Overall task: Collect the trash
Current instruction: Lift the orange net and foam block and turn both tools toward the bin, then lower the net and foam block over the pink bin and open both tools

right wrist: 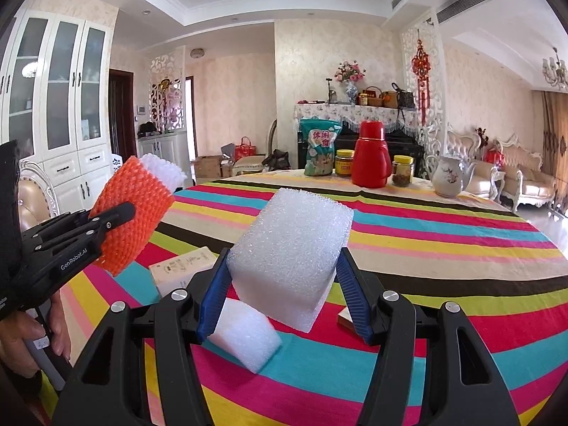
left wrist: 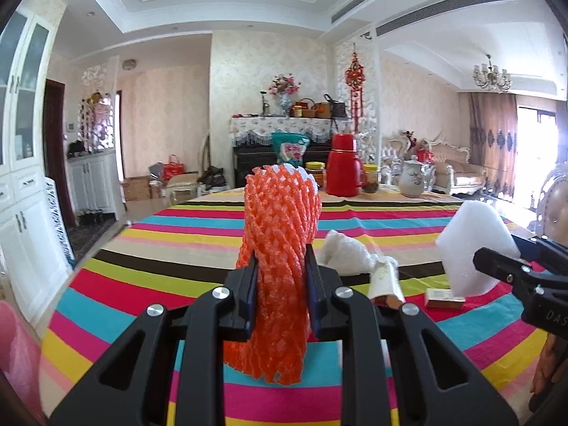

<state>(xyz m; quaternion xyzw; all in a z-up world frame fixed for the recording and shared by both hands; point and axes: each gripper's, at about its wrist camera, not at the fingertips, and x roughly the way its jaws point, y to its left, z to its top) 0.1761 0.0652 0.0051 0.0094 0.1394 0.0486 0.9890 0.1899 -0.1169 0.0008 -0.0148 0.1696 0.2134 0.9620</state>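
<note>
My left gripper (left wrist: 281,266) is shut on an orange foam net sleeve (left wrist: 280,220) that stands upright between its pads, with a white net tucked at its top; the sleeve (right wrist: 129,220) and left gripper (right wrist: 117,213) also show at the left of the right wrist view. My right gripper (right wrist: 284,266) is shut on a white foam block (right wrist: 291,255), held above the striped tablecloth (right wrist: 443,248); the block (left wrist: 472,245) appears at the right of the left wrist view. A second white foam piece (right wrist: 245,333) sits below it. A crumpled white plastic bag (left wrist: 344,252), a cream carton (left wrist: 385,280) and a small box (left wrist: 443,298) lie on the table.
At the table's far side stand a red thermos (right wrist: 369,156), a teal snack bag (right wrist: 319,149), two yellow-lidded jars (right wrist: 344,163) and a white teapot (right wrist: 449,174). A hand (right wrist: 21,337) holds the left gripper's handle. Something pink (left wrist: 14,362) is at the lower left.
</note>
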